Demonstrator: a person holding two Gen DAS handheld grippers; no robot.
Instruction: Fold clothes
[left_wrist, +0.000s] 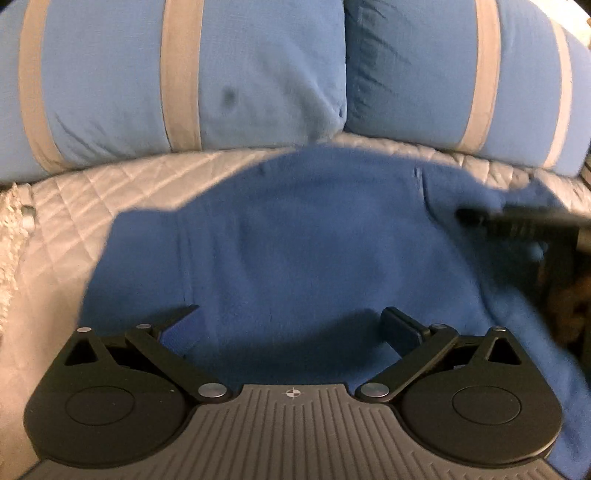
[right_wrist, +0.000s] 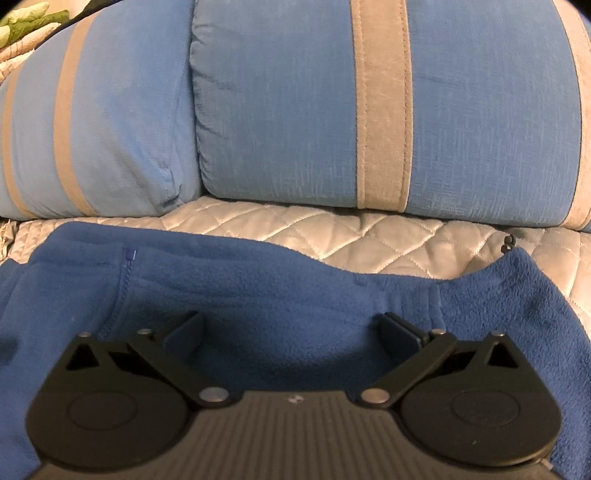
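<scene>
A dark blue fleece garment lies spread on the quilted white seat cover. My left gripper hovers low over the garment's near part. Its jaws are wide open and no cloth sits between the fingers. At the garment's right edge, the right gripper shows as a dark blur. In the right wrist view the fleece fills the lower half, with a stitched seam at the left. My right gripper is spread open just above the cloth, gripping nothing.
Two light blue cushions with beige stripes stand upright right behind the garment. A small dark hook-like piece sits by the fleece's far right corner. A rough cream textile borders the seat on the left.
</scene>
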